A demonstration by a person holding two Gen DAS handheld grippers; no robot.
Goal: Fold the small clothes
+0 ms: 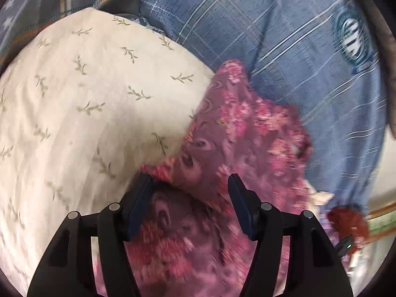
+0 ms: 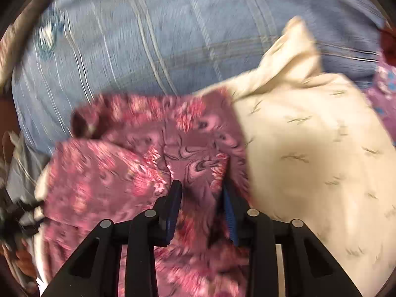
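Lying crumpled beneath both tools, the pink floral garment spreads between the cream leaf-print pillow and the blue plaid bedding; the left gripper stands released, fingers parted above the cloth; the right gripper has a fold bunched between its narrower fingers, though whether they pinch it I cannot tell; the fabric is purple-pink with swirls and blossoms.

Cream leaf-print pillow lies against blue plaid bedding.
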